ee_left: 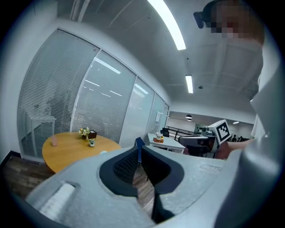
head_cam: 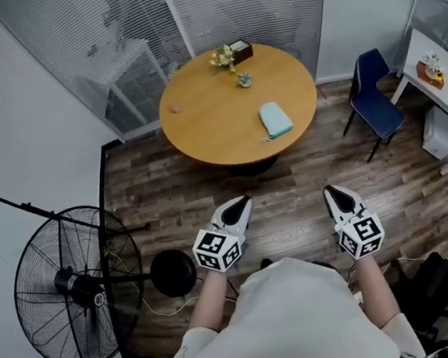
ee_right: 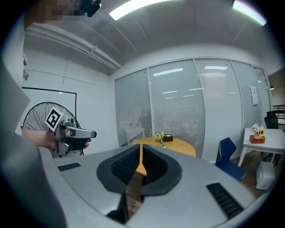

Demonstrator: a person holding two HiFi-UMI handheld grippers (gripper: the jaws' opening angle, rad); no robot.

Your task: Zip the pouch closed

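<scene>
Pressed together and empty, the left claw (head_cam: 240,203) and right claw (head_cam: 331,191) hang side by side over the floor (head_cam: 286,180) in the head view, tips toward 12 o'clock. Both are well apart from the table (head_cam: 200,128), which stands at 12 o'clock from them. The pouch (head_cam: 275,119), teal, lies flat on the tabletop at about 4 o'clock from its centre, near the rim; its zip is too small to read. Flowers (head_cam: 226,55) sit at the table's 12 o'clock edge. A chair (head_cam: 373,95) stands at the table's 3 o'clock, and a fan (head_cam: 74,290) at 8 o'clock from the left claw.

Left gripper view: the left claw (ee_left: 138,150) has its jaw tips meeting, with nothing between them. The table (ee_left: 71,149) shows at 9 o'clock from the tips, and the right claw at 3 o'clock.

Right gripper view: the right claw (ee_right: 141,147) shows only a hairline slit between its jaws, which grip nothing. The table (ee_right: 180,146) lies just beyond the tips at 1 o'clock, the left claw at 9 o'clock and the chair (ee_right: 229,158) at 3 o'clock.
</scene>
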